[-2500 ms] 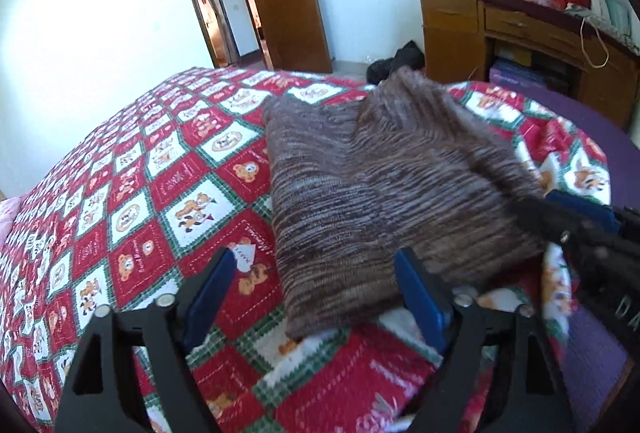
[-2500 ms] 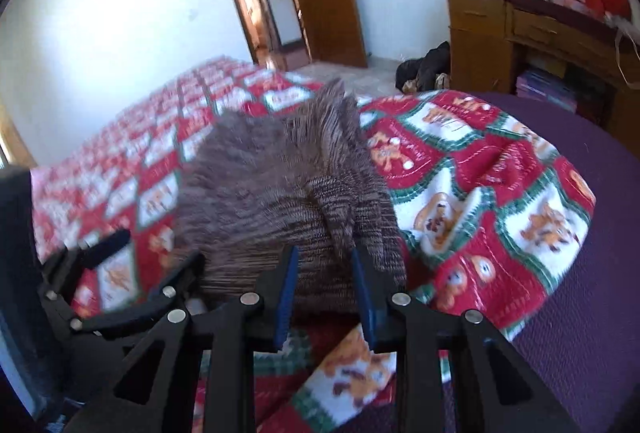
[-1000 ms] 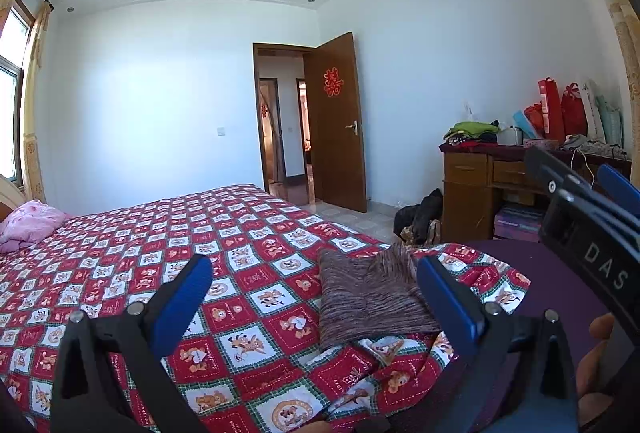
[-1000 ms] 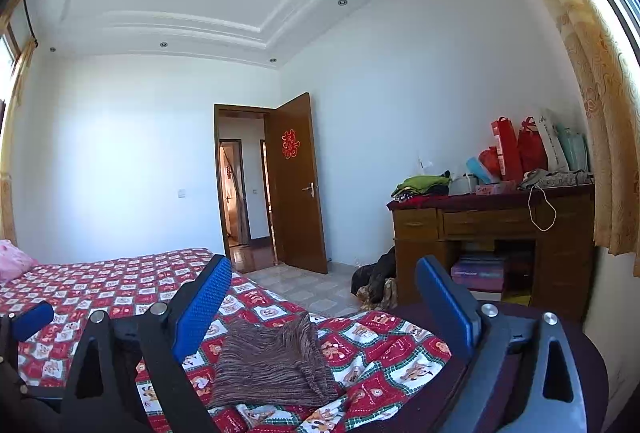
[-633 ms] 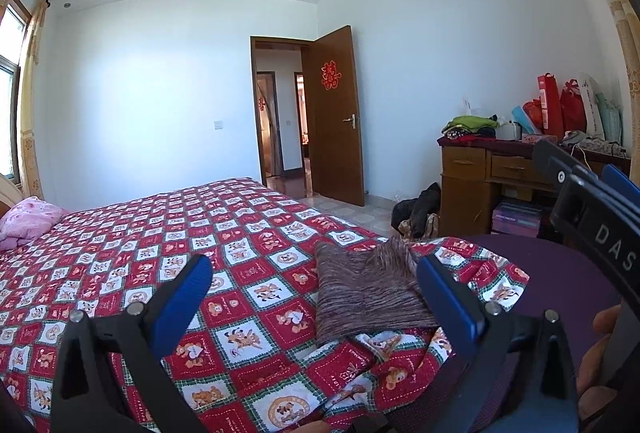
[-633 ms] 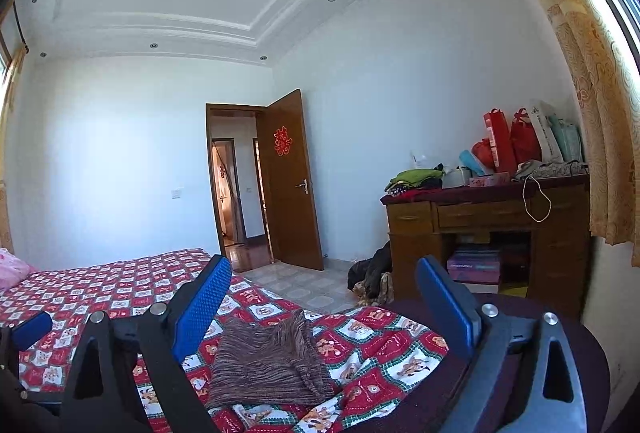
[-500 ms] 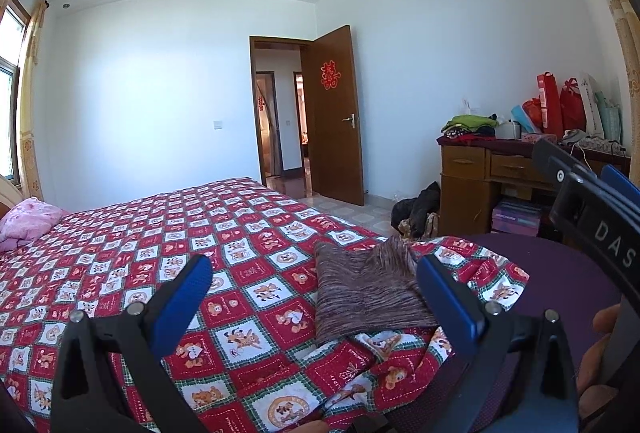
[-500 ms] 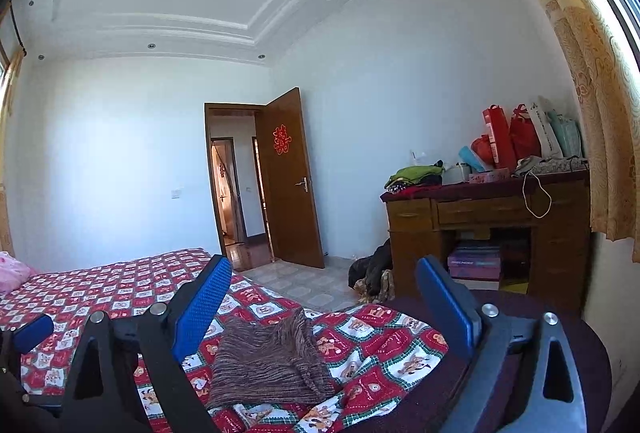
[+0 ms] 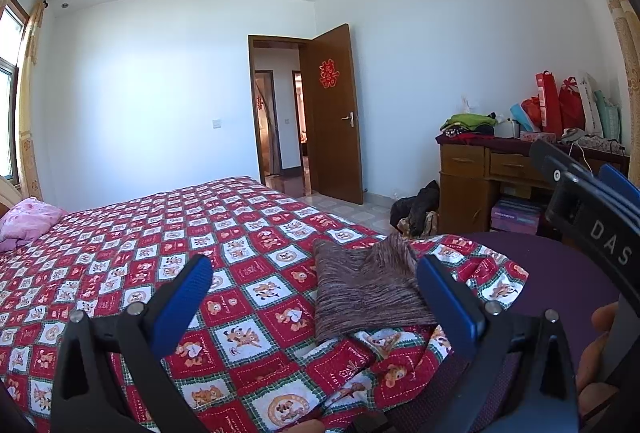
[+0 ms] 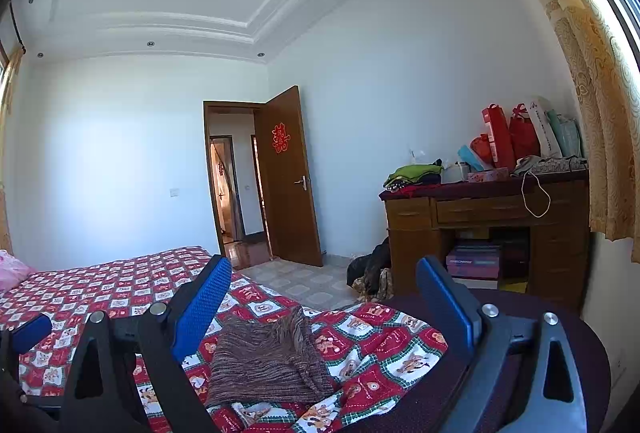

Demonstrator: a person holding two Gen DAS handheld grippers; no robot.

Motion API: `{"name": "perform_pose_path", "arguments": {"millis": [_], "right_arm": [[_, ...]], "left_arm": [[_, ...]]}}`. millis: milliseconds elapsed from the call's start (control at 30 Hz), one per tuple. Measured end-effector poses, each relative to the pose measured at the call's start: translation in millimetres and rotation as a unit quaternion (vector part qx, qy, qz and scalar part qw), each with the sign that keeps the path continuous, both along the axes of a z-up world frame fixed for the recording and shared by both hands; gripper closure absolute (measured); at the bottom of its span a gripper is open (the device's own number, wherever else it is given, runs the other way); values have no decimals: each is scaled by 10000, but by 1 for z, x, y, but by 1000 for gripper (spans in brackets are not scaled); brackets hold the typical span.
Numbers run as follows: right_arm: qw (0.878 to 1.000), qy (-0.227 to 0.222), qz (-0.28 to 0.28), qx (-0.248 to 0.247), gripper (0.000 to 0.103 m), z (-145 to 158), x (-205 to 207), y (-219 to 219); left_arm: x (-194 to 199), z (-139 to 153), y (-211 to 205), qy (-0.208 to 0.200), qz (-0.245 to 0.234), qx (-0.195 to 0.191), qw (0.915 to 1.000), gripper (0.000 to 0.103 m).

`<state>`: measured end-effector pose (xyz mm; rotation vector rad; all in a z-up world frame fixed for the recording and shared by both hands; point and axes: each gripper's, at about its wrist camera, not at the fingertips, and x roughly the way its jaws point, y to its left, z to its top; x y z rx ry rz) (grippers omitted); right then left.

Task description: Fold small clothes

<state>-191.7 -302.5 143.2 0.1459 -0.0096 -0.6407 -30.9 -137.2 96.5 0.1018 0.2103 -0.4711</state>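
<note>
The brown knit (image 9: 366, 289) lies folded on the bed (image 9: 168, 233) near its foot corner, a peak of cloth standing up at its far edge. Both grippers are held above and short of it, pads spread wide and empty. The left gripper (image 9: 316, 307) has it ahead and slightly right; the right gripper (image 10: 322, 307) has it below and to the left. Its long axis runs away from the grippers. Neither looks clearly nearer. The fold looks nearly finished.
</note>
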Motion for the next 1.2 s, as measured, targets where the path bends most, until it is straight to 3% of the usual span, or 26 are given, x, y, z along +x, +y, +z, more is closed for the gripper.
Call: {"name": "perform_pose_path", "arguments": {"millis": [667,1200], "right_arm": [[9999,-28,-100,-72,9,0,-2,0],[9998,-48,-181,-55,8,1,-3,-1]], "left_arm": [[2,1,-2,-37,182,83,9998,0],[7,-1,-1,177,221,75,9996,0]]}}
